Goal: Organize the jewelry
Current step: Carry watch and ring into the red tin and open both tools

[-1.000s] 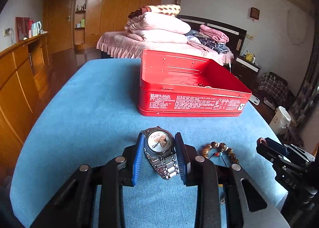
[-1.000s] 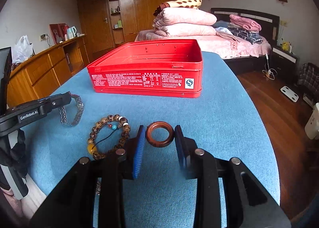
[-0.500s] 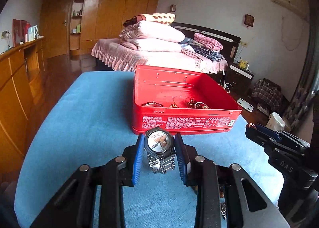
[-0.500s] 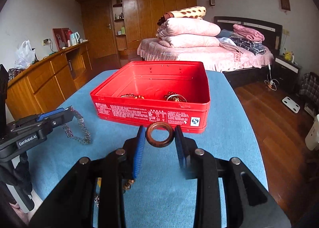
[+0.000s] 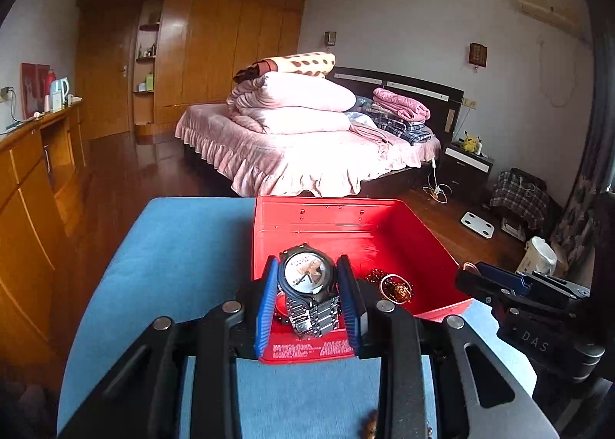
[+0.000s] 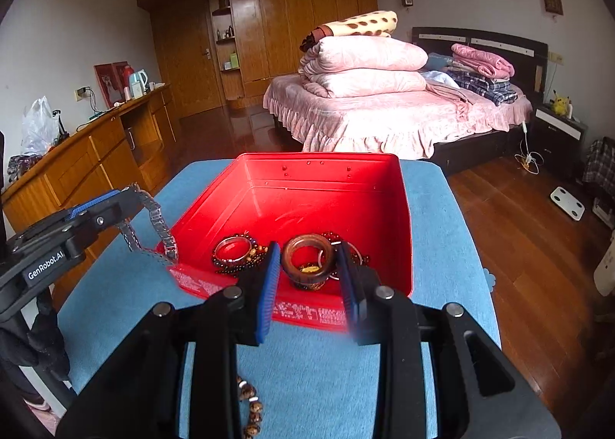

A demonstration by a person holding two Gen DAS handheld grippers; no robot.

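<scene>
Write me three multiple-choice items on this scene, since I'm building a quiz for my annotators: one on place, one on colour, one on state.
1. Where is the watch?
A. flat on the table
B. held above the tin's near edge
C. on the bed

2. What colour is the tin?
A. red
B. green
C. white

3. How is the wooden ring held?
A. lying loose in the tin
B. hanging from the watch
C. clamped in the right gripper

Key: B, the left gripper holds it there; A, its walls are red; C, the jaws press its sides.

Left black two-finger gripper with blue pads (image 5: 310, 293): jaws clamped, raised above the table's near edge. Right black two-finger gripper with blue pads (image 6: 309, 273): jaws clamped too, level, just right of it.
</scene>
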